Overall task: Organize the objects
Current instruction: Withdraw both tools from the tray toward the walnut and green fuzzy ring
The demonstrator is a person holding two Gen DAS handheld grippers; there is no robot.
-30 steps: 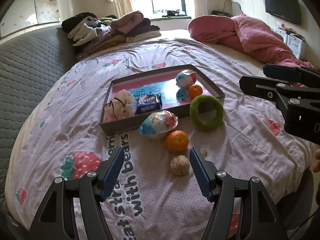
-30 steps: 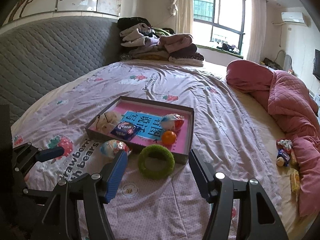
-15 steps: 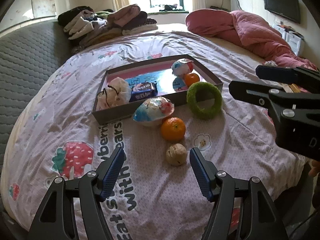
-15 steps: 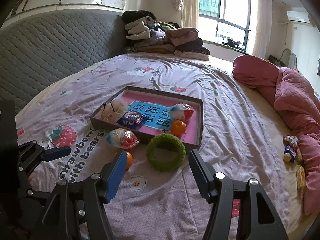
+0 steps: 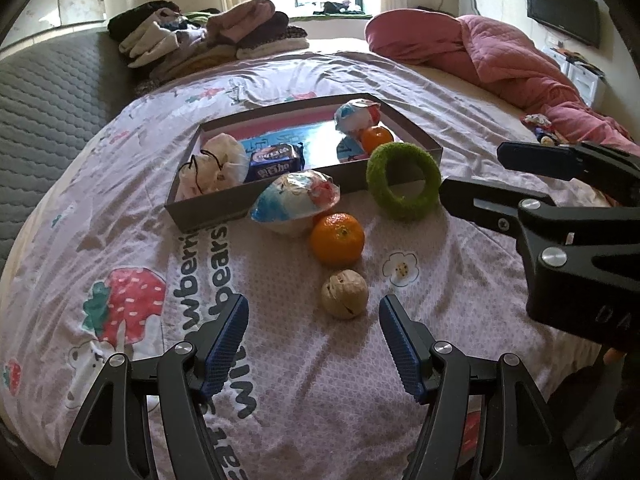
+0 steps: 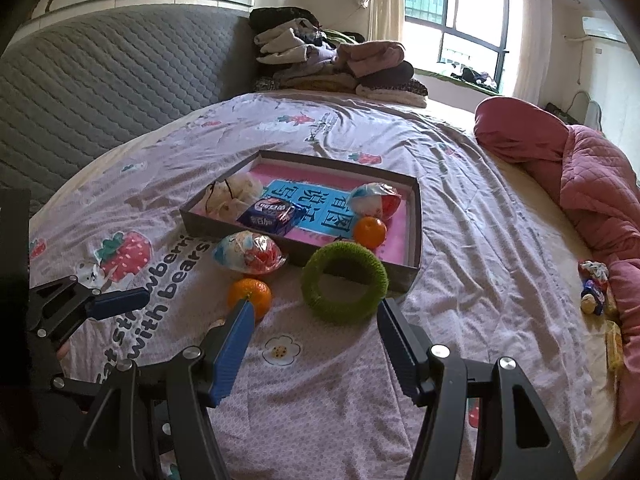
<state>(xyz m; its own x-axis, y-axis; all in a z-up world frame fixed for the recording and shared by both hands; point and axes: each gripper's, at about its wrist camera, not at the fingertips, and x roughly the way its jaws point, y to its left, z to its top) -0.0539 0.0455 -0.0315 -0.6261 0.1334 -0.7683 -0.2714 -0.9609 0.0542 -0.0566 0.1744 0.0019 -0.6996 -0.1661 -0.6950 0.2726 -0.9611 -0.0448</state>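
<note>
A shallow grey box (image 5: 208, 210) (image 6: 414, 240) with a pink floor lies on the bed. Inside are a cloth pouch (image 5: 212, 164), a blue snack pack (image 5: 274, 160) (image 6: 272, 214), a wrapped ball (image 6: 374, 200) and a small orange (image 6: 370, 232). In front of the box sit another wrapped ball (image 5: 296, 200) (image 6: 250, 252), an orange (image 5: 338, 238) (image 6: 250, 294), a walnut (image 5: 345, 294) and a green fuzzy ring (image 5: 404, 186) (image 6: 344, 282). My left gripper (image 5: 314, 314) stands open just short of the walnut. My right gripper (image 6: 314, 316) is open just before the ring.
The bedsheet (image 5: 280, 360) is wrinkled and printed with strawberries. A pink quilt (image 5: 500, 60) (image 6: 592, 180) lies bunched at the right, with small toys (image 6: 594, 288) beside it. Folded clothes (image 5: 208, 44) pile up by the grey padded headboard (image 6: 100, 92).
Both grippers have sunk toward the bed, so the objects look larger and closer. Their jaws stay open. Nothing on the bed has moved.
</note>
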